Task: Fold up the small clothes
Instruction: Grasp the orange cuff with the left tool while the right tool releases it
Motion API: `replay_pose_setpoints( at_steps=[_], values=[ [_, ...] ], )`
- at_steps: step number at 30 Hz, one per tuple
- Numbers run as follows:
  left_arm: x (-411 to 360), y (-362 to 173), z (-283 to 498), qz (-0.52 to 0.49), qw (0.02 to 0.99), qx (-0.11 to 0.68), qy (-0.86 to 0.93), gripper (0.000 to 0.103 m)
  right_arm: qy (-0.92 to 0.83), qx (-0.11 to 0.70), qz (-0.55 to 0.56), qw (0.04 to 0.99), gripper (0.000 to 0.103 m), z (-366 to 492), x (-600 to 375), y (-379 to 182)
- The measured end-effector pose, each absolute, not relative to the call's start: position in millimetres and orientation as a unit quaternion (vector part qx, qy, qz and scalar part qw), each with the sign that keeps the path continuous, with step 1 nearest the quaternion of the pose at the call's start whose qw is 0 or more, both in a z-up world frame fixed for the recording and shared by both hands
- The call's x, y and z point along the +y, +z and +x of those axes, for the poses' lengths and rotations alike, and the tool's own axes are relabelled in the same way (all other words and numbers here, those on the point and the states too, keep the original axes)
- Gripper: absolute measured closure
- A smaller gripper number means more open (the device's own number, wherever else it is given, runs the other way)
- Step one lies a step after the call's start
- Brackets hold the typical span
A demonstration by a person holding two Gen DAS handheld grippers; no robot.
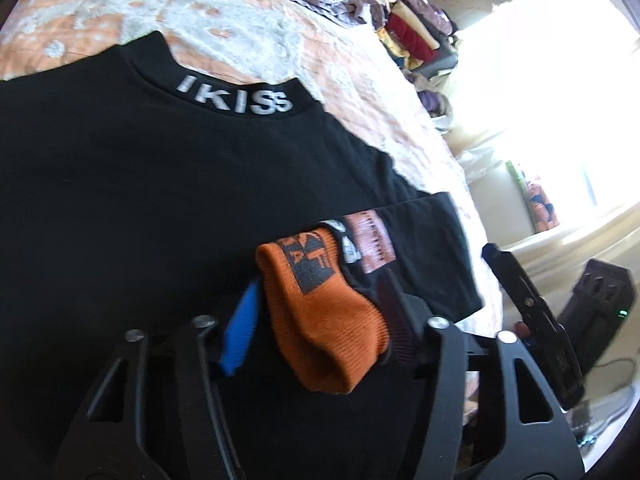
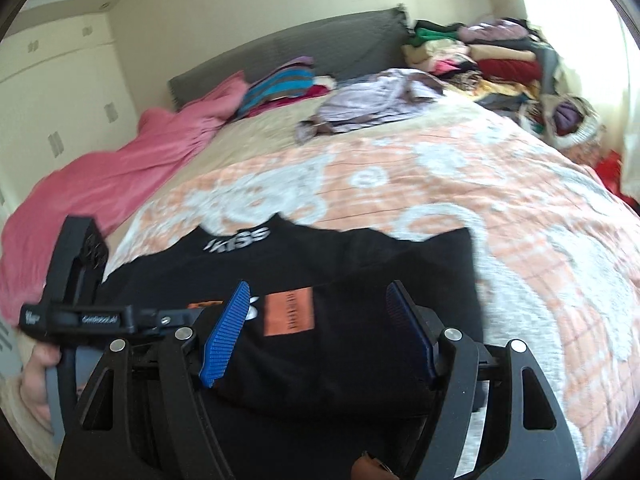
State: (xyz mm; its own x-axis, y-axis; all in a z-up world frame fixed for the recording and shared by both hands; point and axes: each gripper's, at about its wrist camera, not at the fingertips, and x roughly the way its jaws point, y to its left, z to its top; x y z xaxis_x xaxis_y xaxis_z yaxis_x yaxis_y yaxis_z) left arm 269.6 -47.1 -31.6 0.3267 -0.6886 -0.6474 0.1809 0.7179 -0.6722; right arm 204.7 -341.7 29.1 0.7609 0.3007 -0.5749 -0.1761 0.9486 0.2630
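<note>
A black shirt with "IKISS" on its collar lies spread on the bed; it also shows in the right wrist view. Its sleeve ends in an orange cuff with a black print. My left gripper is shut on that orange cuff and holds the sleeve over the shirt's body. My right gripper is open just above the folded-over sleeve with its orange patch, holding nothing. The left gripper's body shows at the left in the right wrist view.
The bed has an orange and white patterned cover. A pink blanket lies at the left. A crumpled lilac garment and a pile of clothes sit at the far side by a bright window.
</note>
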Motion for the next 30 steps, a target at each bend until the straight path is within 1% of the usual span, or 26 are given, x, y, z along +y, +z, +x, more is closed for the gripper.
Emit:
replay_pose_setpoints(
  at_steps=[2,3,5,10,14,18,30],
  values=[
    [-44.4,-34.0,271.2,-0.287,0.758,0.502,-0.303,0.098,0.111,0.324,0.11,0.933,0.034,206.8,-354.5,29.1],
    [-43.7,-31.7,270.7,-0.282,0.765,0.496,-0.3,0.099,0.1,0.325,0.118,0.933,0.034,207.2,-363.2,29.0],
    [-45.4,-23.7,267.8,-0.252,0.784,0.486,-0.293,0.1,0.084,0.325,0.133,0.933,0.034,207.5,-378.2,28.2],
    [-40.2,2.6,258.9,-0.244,0.798,0.459,-0.305,0.101,0.059,0.327,0.18,0.926,0.034,208.5,-410.3,24.4],
    [-29.1,30.2,247.7,-0.244,0.814,0.429,-0.307,0.101,0.047,0.333,0.198,0.921,0.034,209.8,-422.0,18.5],
    [-14.1,47.1,241.6,-0.253,0.824,0.411,-0.298,0.101,0.051,0.339,0.2,0.918,0.034,211.3,-421.3,15.3],
    [37.5,59.2,232.9,-0.268,0.842,0.401,-0.242,0.101,0.06,0.339,0.176,0.922,0.034,212.6,-407.6,18.5]
  ],
)
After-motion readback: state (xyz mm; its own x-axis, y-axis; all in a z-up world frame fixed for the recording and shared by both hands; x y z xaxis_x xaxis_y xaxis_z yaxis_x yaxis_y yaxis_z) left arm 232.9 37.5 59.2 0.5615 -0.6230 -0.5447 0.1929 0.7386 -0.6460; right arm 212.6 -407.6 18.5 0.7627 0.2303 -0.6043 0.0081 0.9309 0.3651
